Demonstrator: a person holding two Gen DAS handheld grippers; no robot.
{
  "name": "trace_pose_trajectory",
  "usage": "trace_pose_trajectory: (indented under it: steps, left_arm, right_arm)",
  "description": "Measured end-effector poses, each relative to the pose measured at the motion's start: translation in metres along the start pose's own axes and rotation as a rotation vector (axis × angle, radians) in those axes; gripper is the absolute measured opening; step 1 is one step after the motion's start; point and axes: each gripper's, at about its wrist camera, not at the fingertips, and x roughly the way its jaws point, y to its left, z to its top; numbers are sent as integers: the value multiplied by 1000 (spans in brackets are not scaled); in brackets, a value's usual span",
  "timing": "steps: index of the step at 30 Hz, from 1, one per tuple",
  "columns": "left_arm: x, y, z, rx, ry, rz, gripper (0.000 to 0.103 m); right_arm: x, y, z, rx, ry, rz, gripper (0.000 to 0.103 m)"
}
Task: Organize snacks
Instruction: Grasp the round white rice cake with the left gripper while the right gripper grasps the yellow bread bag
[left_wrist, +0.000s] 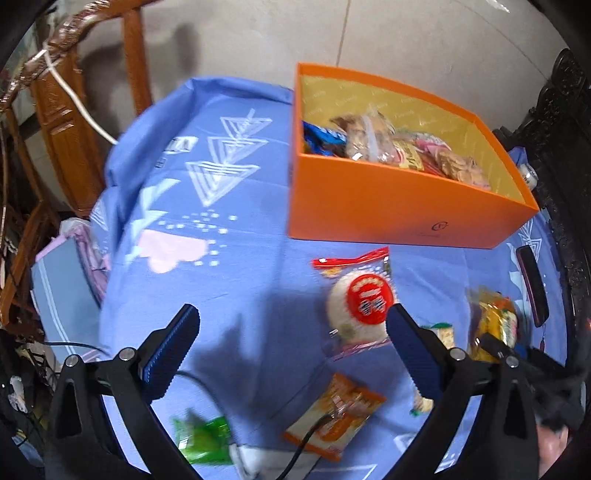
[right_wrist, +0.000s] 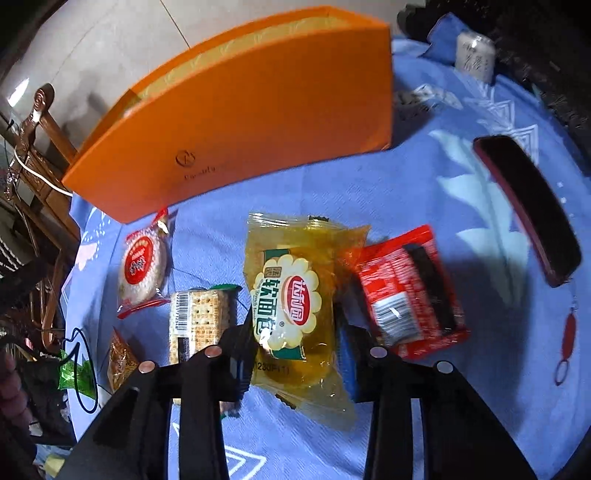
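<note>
Left wrist view
- Left gripper (left_wrist: 291, 332): jaws spread wide, nothing between them; poised above bare blue cloth, a judged stand-by pose clear of the right-hand work.
- Orange box (left_wrist: 399, 206): far right on the table, top open; several snack packets already inside, so judged to be the collection point.
- Round rice cracker packet (left_wrist: 360, 299): flat on the cloth just near of the box, beside the right finger pad (left_wrist: 406, 343); contact cannot be told.
- Orange snack packet (left_wrist: 334, 415), green packet (left_wrist: 205, 437): loose at the near edge, apart from each other.
- Open room: broad bare blue tablecloth (left_wrist: 221, 266) to the left; box wall limits travel far right.

Right wrist view
- Right gripper (right_wrist: 295, 354): closed around the yellow soft-bread packet (right_wrist: 291, 299), jaws at its near half, far end projecting toward the box; judged ready for transfer.
- Red packet (right_wrist: 406, 291): touching the bread packet's right edge; may drag.
- Soda cracker pack (right_wrist: 201, 317): just left, beside the left finger.
- Dark phone (right_wrist: 532, 206): far right, well apart.
- Box wall: tall near face; lift above its rim judged necessary.
</note>
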Motion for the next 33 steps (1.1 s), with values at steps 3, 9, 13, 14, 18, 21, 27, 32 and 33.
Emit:
trace_pose_trajectory:
  steps: [3,9,13,14,18,21,27,32,33]
  left_arm:
    - [29,-17,8,-18,59,-17,99]
    - [81,-56,9,4,142,29,99]
    - [105,-68,4,16,204,71,99]
    - [112,-68,1,8,236,61,99]
    - [113,-76,-3,39,227,58,99]
    - [107,-77,0,30,199,59,84]
    - [94,-84,9,38,186,6,71]
    - [63,-85,8,59,126,9,71]
    - [56,-85,9,65,109,14,71]
  right_arm:
    - [-15,1,-3,10,-15,17,38]
    - [-25,-12,-6,35,-13,41,38]
    - [-21,-13,-9,39,-14,45,38]
    - [-21,-13,-9,42,-16,47,38]
    - [-22,-12,-7,33,-23,41,38]
    - [-22,-13,-7,43,-17,42,38]
    - [-25,-13,-7,52,-26,39,38]
    - [-36,-8,-5,31,-56,37,38]
    - [-39,-7,-4,26,-66,36,38]
